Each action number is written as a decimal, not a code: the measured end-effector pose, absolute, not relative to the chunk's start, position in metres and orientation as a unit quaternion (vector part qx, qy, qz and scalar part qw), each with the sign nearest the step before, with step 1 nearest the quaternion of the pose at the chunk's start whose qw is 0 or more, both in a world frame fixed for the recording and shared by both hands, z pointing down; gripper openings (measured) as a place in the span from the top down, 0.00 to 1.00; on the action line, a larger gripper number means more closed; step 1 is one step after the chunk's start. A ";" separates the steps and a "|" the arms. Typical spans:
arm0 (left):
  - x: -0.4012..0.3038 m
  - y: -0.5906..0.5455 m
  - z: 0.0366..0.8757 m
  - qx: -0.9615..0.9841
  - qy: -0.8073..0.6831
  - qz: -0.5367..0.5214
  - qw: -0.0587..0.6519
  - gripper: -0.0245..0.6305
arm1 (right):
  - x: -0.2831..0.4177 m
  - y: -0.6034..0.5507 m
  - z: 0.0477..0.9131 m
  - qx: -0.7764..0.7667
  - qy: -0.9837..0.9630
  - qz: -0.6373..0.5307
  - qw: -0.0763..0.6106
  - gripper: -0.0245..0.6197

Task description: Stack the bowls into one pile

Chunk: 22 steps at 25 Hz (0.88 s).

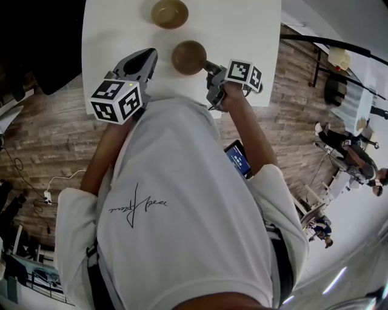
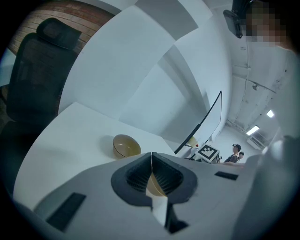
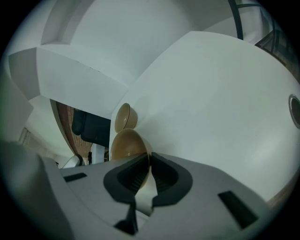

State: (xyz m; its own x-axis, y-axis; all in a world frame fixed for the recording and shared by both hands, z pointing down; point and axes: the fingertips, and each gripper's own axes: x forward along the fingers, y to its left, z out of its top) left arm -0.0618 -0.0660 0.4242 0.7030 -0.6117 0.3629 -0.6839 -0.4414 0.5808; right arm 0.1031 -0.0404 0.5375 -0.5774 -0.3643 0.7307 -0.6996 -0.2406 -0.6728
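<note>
over white table (image 1: 242,36), right claw (image 1: 210,65) pinches rim of nearer bowl (image 1: 189,57).

The far bowl (image 1: 169,13) sits on the worktop (image 1: 242,24). The near bowl (image 1: 189,57) is before it, apart, with the right claw (image 1: 210,65) on its right rim. The left claw (image 1: 147,59) lies just left of the near bowl.
</note>
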 end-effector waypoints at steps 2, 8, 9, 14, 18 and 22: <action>-0.063 -0.067 0.424 0.847 -0.382 0.049 0.366 0.96 | 0.103 -0.044 0.535 0.441 -0.604 0.652 0.125 0.91; -0.063 -0.068 0.425 0.846 -0.381 0.049 0.370 0.96 | 0.105 -0.055 0.527 0.443 -0.609 0.647 0.119 0.91; -0.064 -0.067 0.425 0.846 -0.381 0.049 0.370 0.96 | 0.105 -0.057 0.525 0.444 -0.610 0.646 0.117 0.91; -0.066 -0.068 0.427 0.845 -0.382 0.047 0.373 0.96 | 0.104 -0.068 0.517 0.446 -0.614 0.642 0.105 0.91; -0.068 -0.069 0.427 0.844 -0.382 0.045 0.374 0.96 | 0.104 -0.073 0.513 0.448 -0.616 0.640 0.102 0.91; -0.069 -0.069 0.428 0.842 -0.383 0.044 0.377 0.96 | 0.105 -0.080 0.508 0.449 -0.617 0.638 0.097 0.91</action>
